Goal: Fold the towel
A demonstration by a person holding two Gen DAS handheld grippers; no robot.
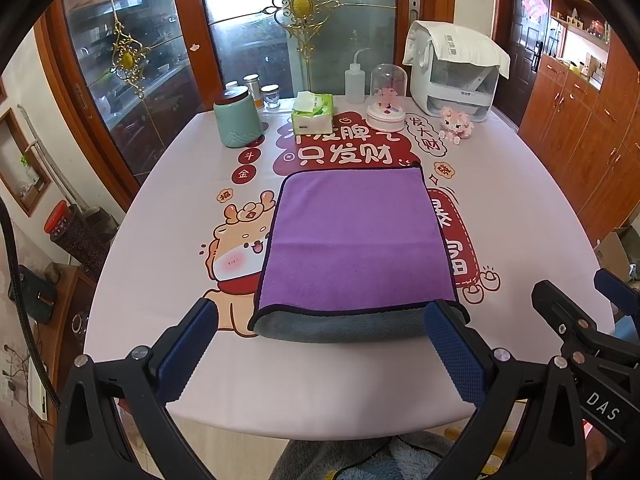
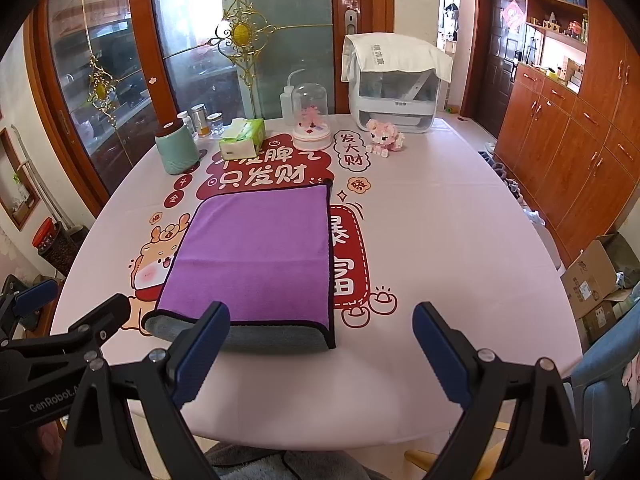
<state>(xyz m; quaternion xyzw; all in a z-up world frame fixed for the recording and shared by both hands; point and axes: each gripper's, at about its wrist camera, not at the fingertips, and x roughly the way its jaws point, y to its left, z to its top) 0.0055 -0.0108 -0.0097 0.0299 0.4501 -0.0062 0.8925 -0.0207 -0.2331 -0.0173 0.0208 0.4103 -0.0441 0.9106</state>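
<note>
A purple towel (image 1: 356,236) with a dark hem lies folded flat on the pink printed tablecloth (image 1: 160,280); its grey underside shows along the near fold. My left gripper (image 1: 324,320) is open and empty, just short of the towel's near edge. My right gripper (image 2: 320,324) is open and empty; its left finger (image 2: 204,344) overlaps the towel's (image 2: 256,248) near edge in the view, and its right finger hangs over bare cloth. The right gripper also shows at the right edge of the left wrist view (image 1: 580,312).
At the table's far side stand a green canister (image 1: 238,118), small jars (image 1: 260,92), a tissue box (image 1: 313,114), a squeeze bottle (image 1: 354,80), a glass dome ornament (image 1: 387,98), a pink block toy (image 1: 456,122) and a white appliance (image 1: 460,76). Wooden cabinets (image 2: 580,140) and cardboard boxes (image 2: 596,280) are to the right.
</note>
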